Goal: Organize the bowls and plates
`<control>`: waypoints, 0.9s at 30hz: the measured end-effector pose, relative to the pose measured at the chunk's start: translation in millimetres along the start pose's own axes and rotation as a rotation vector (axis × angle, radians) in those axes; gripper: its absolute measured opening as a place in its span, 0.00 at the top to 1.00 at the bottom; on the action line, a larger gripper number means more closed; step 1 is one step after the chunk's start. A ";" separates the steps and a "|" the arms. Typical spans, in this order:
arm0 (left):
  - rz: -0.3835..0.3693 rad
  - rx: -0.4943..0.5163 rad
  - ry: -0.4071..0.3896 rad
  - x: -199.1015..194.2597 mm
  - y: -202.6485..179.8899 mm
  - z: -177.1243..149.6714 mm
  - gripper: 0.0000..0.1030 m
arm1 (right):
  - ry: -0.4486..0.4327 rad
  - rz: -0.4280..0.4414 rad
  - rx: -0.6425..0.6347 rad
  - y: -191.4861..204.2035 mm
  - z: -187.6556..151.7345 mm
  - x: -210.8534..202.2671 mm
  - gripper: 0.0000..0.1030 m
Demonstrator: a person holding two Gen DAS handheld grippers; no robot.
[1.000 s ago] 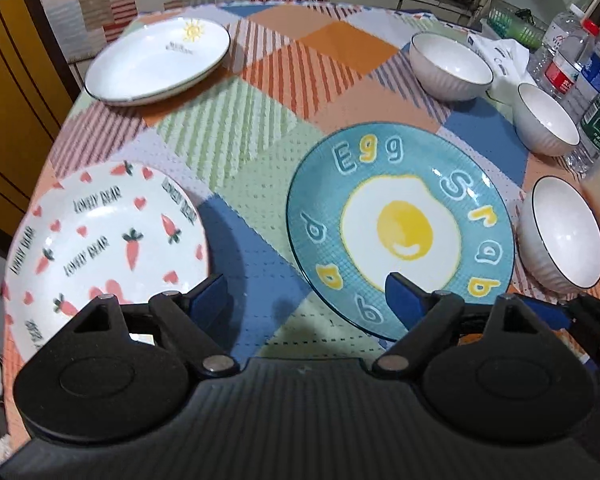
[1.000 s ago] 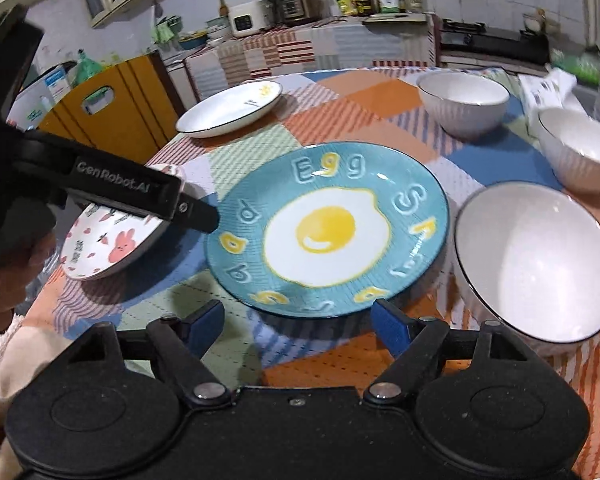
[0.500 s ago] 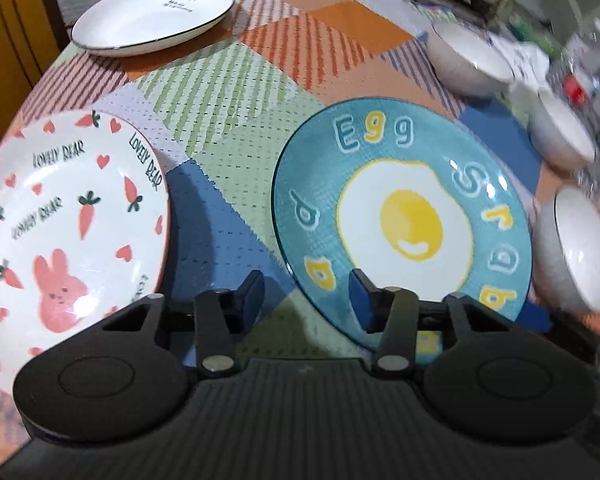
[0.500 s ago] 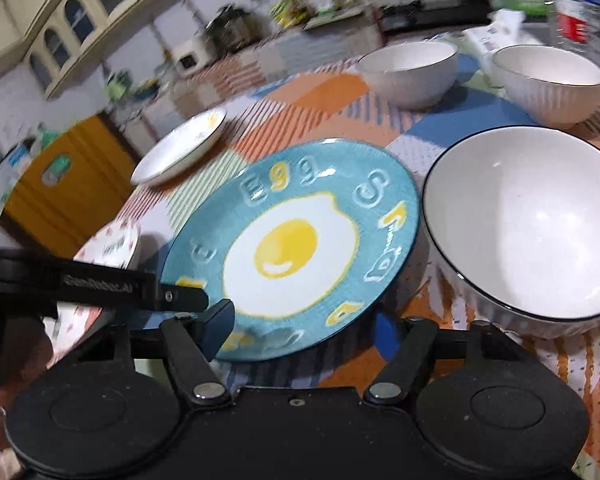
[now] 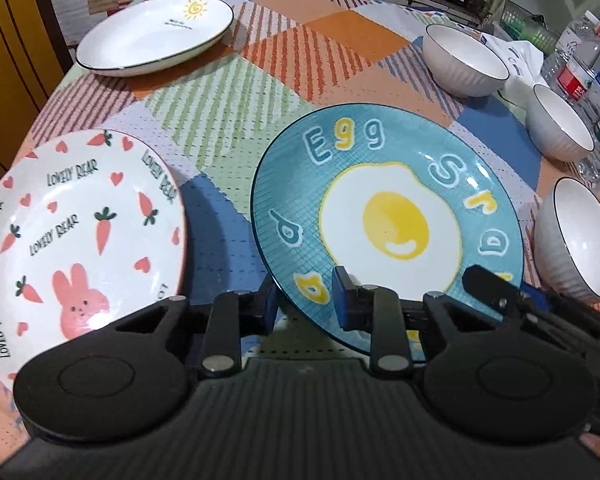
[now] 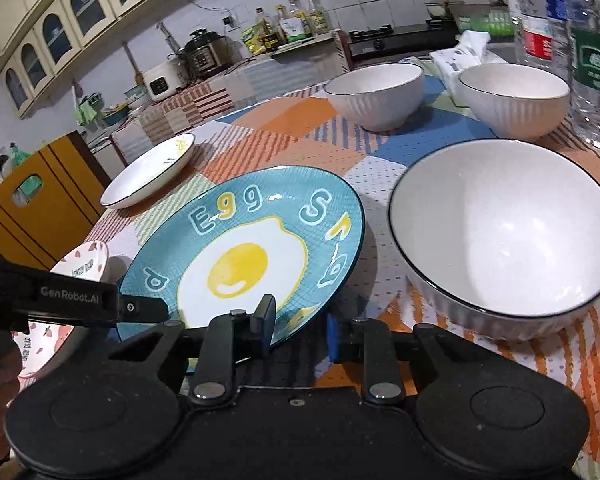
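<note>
Both grippers had closed on the near rim of the blue egg plate [image 5: 388, 220], which sat tilted, its near edge raised off the patchwork tablecloth [image 5: 236, 116] and its far edge apparently low to it. The left gripper [image 5: 306, 300] had its blue pads narrowed around the rim with one pad over the plate's face and the other under it; the right gripper [image 6: 298, 330] held the same rim a little further round, one pad on top of the plate, the other below, though whether that lower pad actually touched was hard to tell. Nothing looked sorted yet — the pink rabbit plate [image 5: 76, 232] lay just beside the egg plate on the left, the white sun plate [image 5: 156, 36] rested well apart at the far corner, and no plate sat on another. The three ribbed white bowls were likewise separate: the nearest bowl [image 6: 504, 236] beside the egg plate, the second bowl [image 6: 514, 98] and the third bowl [image 6: 376, 94] further back near the water bottles [image 6: 540, 20]. By that showing the task was at its start, with one plate in hand and all stacking to come.
</note>
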State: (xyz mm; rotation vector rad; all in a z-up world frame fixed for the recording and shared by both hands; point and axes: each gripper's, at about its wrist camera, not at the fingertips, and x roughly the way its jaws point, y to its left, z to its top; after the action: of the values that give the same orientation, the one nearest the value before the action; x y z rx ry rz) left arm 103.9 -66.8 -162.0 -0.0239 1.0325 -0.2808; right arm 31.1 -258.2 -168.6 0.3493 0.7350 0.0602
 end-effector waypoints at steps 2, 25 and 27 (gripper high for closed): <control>0.017 0.014 -0.019 -3.9 -1.2 0.5 0.75 | -0.008 0.009 0.005 0.9 -0.7 0.4 0.71; 0.020 -0.068 -0.033 23.2 26.6 80.9 0.75 | -0.099 0.062 -0.032 13.8 70.1 65.4 0.72; 0.022 -0.067 -0.020 31.6 25.8 82.3 0.75 | -0.092 0.046 -0.039 12.0 71.0 73.3 0.72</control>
State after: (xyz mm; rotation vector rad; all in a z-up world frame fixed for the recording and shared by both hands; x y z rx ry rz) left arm 194.6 -58.8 -150.1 -0.0759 1.0214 -0.2255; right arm 133.6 -254.7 -163.1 0.3297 0.6345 0.1012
